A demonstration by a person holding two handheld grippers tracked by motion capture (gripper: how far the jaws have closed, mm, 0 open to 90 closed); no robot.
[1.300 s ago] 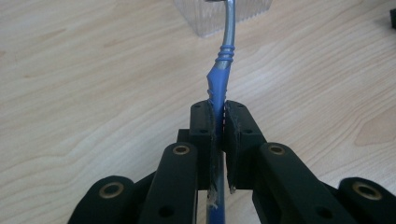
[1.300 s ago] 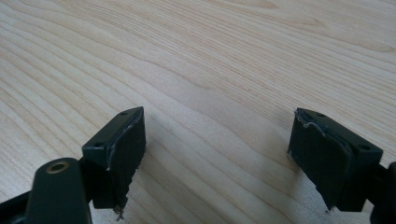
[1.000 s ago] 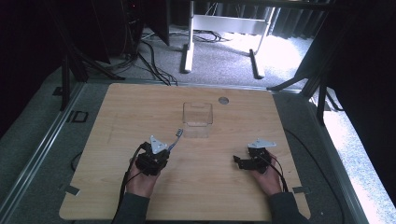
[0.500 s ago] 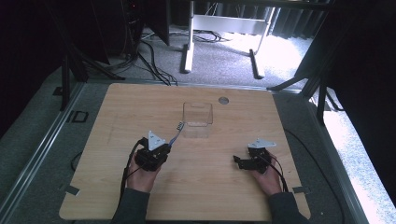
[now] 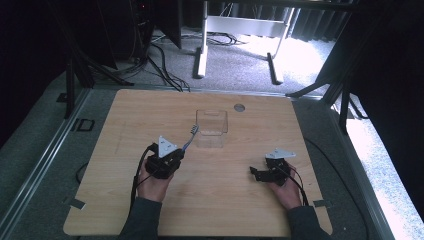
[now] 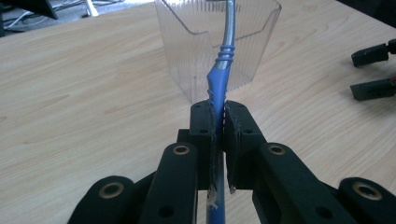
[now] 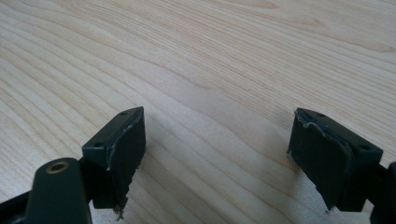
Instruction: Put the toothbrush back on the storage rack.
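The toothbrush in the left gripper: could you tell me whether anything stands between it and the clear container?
Nothing visible does. The left gripper holds the toothbrush by its blue handle, pointing it at the clear container, with bare table around.

No readable text, label, brand, number or sign appears anywhere in these views.
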